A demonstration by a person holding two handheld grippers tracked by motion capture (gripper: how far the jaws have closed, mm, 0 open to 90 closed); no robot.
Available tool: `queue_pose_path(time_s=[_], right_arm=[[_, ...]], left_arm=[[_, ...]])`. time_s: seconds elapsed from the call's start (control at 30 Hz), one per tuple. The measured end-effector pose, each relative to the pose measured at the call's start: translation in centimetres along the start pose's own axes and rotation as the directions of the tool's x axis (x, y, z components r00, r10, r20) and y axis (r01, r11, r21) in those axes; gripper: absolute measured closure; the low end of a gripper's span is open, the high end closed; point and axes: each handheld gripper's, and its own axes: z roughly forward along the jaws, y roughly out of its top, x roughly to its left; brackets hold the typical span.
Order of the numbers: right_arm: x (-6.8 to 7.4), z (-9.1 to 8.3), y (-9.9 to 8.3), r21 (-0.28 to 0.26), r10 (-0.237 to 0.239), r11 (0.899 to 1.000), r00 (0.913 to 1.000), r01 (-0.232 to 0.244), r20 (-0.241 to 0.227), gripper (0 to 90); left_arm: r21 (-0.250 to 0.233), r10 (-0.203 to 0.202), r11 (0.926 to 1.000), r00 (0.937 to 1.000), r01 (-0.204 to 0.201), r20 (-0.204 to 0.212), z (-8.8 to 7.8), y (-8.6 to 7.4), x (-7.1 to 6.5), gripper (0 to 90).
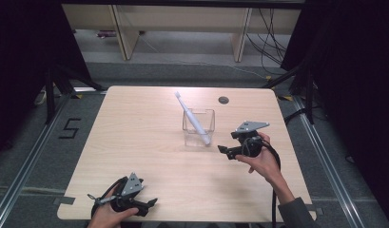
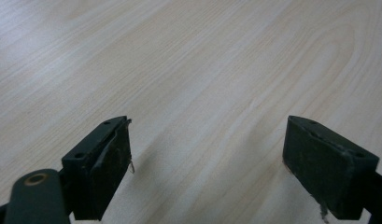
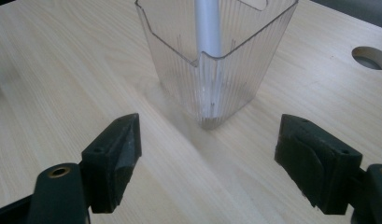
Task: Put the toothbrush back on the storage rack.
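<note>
Right gripper (image 3: pixel 207 163): I held its jaws wide, empty, just short of the clear holder (image 3: pixel 216 60).
Toothbrush (image 1: pixel 192 118): leaned inside that holder, mid-table (image 1: pixel 135 142).
Left gripper (image 2: pixel 207 163): jaws wide, empty, near my edge.

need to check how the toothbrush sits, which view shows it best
The high view: the whole toothbrush shows there, leaning in the clear holder with its head sticking out over the far rim. The right gripper view gives a close look at its lower handle inside the holder. The left gripper view looks at bare table.
</note>
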Motion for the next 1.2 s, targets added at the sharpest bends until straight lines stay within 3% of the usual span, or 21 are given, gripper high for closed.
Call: queue_pose_path(time_s=[0.03, 0.1, 0.13, 0.27, 0.3, 0.37, 0.43, 0.87, 0.9, 1.07, 1.1, 1.2], right_arm=[[-0.1, 0.1, -0.1, -0.012, -0.019, 1.0, 0.9998, 0.019, -0.001, 23.1], [0.1, 0.1, -0.4, -0.004, -0.01, 1.0, 0.9998, 0.01, -0.017, 22.5], [0.1, 0.1, -0.4, -0.004, -0.01, 1.0, 0.9998, 0.01, -0.017, 22.5], [0.4, 0.1, -0.8, -0.005, -0.004, 1.0, 0.9999, 0.004, -0.013, 21.4], [0.4, 0.1, -0.8, -0.008, -0.025, 1.0, 0.9996, 0.025, -0.012, 21.0], [0.6, 0.1, -1.2, -0.009, -0.007, 1.0, 0.9998, 0.007, -0.019, 20.6], [0.6, 0.2, -1.3, -0.009, 0.001, 1.0, 0.9997, -0.001, -0.025, 20.4], [0.9, 0.6, -3.2, -0.003, -0.018, 1.0, 0.9998, 0.018, 0.001, 19.3], [1.1, 0.5, -3.4, 0.005, 0.002, 1.0, 1.0, -0.002, -0.005, 19.4], [1.2, 0.5, -3.8, -0.002, -0.01, 1.0, 0.9998, 0.01, -0.016, 19.4], [1.3, 0.4, -4.0, 0.005, 0.011, 1.0, 0.9998, -0.011, -0.02, 19.4], [1.5, 0.4, -4.5, 0.012, 0.016, 1.0, 0.9997, -0.015, -0.018, 19.4]], left_arm=[[0.001, 0.001, 1.0, 1.0, -0.001, 0.002, 0.0, 0.0, 0.0, 15.0], [0.001, 0.001, 1.0, 1.0, -0.001, 0.003, 0.0, 0.0, 0.0, 15.0], [-0.001, -0.021, 0.9998, 0.9998, 0.021, -0.001, 0.0, 0.0, -0.2, 15.0], [-0.001, -0.018, 0.9998, 0.9998, 0.018, -0.001, 0.0, 0.0, -0.1, 15.0], [-0.002, -0.009, 1.0, 1.0, 0.009, -0.001, 0.0, 0.0, -0.1, 15.0], [-0.001, 0.001, 1.0, 1.0, -0.001, 0.0, 0.0, 0.0, 0.0, 15.0], [-0.001, -0.017, 0.9999, 0.9999, 0.017, -0.001, 0.0, 0.0, -0.1, 15.0], [-0.003, -0.01, 0.9999, 0.9999, 0.01, -0.003, -0.1, 0.0, -0.1, 15.0], [-0.004, -0.016, 0.9999, 0.9999, 0.016, 0.0, 0.0, 0.0, -0.1, 15.1], [0.0, -0.014, 0.9999, 0.9999, 0.014, -0.002, 0.0, 0.0, -0.1, 15.0], [0.0, -0.014, 0.9999, 0.9999, 0.014, -0.005, 0.0, -0.1, -0.1, 15.0], [0.003, -0.009, 1.0, 1.0, 0.009, -0.002, -0.1, -0.1, -0.1, 15.0]])
